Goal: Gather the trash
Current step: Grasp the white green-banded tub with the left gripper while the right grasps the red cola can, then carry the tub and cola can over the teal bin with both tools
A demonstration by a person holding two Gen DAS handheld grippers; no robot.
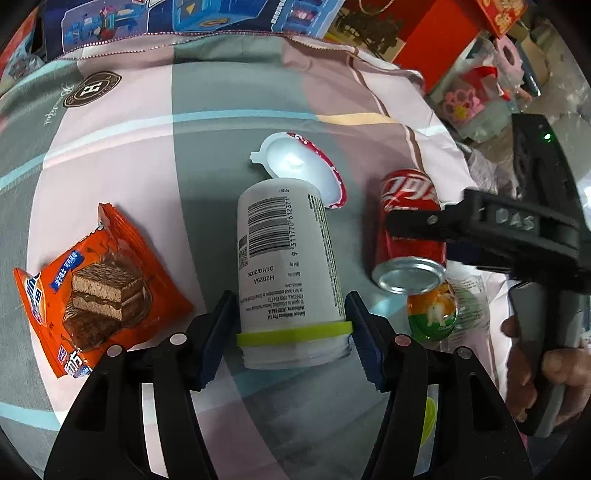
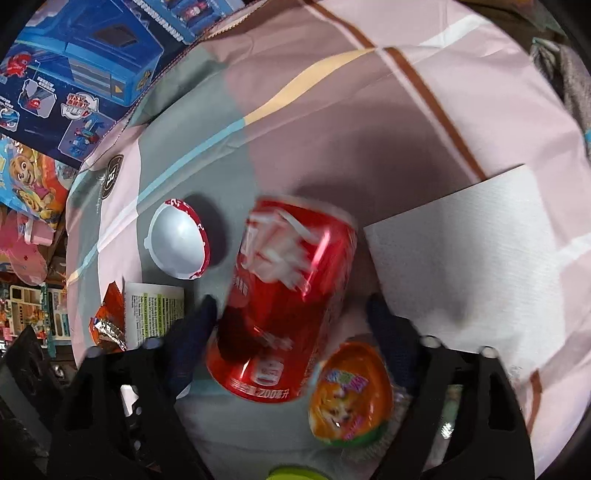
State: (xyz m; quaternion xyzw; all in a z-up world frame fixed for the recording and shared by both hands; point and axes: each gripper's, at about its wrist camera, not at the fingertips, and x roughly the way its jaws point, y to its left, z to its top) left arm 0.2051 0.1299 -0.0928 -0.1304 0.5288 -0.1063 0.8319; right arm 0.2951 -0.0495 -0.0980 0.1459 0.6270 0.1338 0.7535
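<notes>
A white bottle (image 1: 284, 251) with a barcode label and a lime band lies on the checked cloth (image 1: 147, 147). My left gripper (image 1: 290, 299) is shut on it, with the blue pads pressing both sides near its neck. To its right a red cola can (image 1: 406, 192) lies on its side. In the right wrist view the can (image 2: 295, 258) sits between the fingers of my right gripper (image 2: 291, 302), which is open, with a gap at the right finger. The right gripper (image 1: 406, 225) reaches across the can, held by a person's hand (image 1: 554, 369).
An orange wafer wrapper (image 1: 96, 280) lies left of the bottle. A white half shell (image 1: 299, 162) with a red rim lies beyond it. An orange and green egg capsule (image 2: 351, 391) touches the can's base. A white napkin (image 2: 461, 258) lies right. Toy boxes (image 1: 184, 18) line the back.
</notes>
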